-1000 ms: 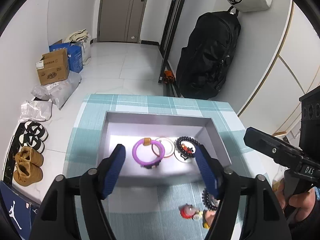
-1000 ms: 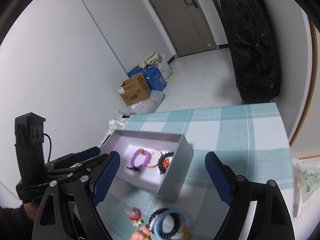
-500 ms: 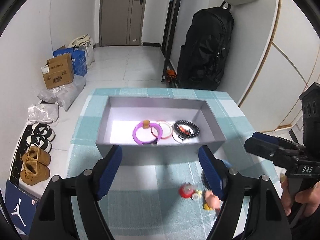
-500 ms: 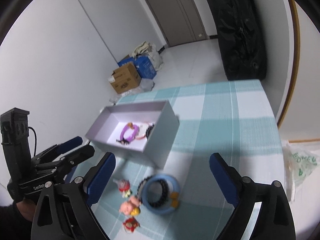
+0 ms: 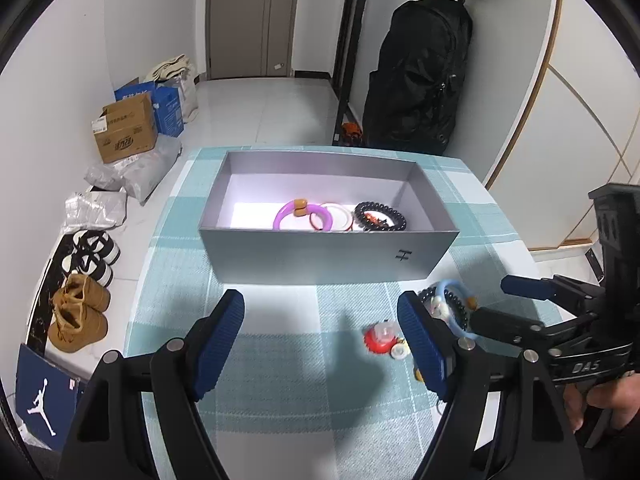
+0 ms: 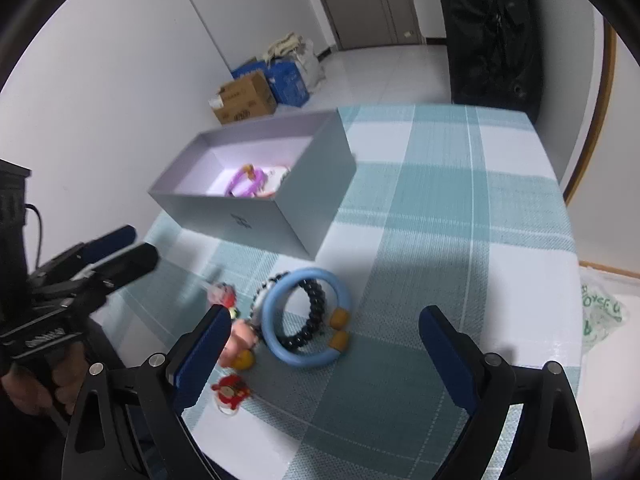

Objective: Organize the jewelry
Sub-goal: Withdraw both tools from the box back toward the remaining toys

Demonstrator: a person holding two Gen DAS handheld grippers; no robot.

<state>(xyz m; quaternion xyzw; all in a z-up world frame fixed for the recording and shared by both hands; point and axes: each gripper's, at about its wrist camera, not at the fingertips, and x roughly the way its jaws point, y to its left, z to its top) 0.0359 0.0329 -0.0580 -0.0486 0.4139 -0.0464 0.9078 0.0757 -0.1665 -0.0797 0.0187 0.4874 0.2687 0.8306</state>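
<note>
The grey box [image 5: 328,256] sits at the far side of the checked tablecloth [image 6: 440,240], already holding a purple bangle [image 5: 302,216]. On the cloth in front of it lies the blue bangle [image 6: 306,316], flat, just ahead of the right gripper [image 6: 324,344], the nearer one, jaws wide and empty; the left gripper [image 5: 322,336], also open and empty, hangs beside it over bare cloth
</note>
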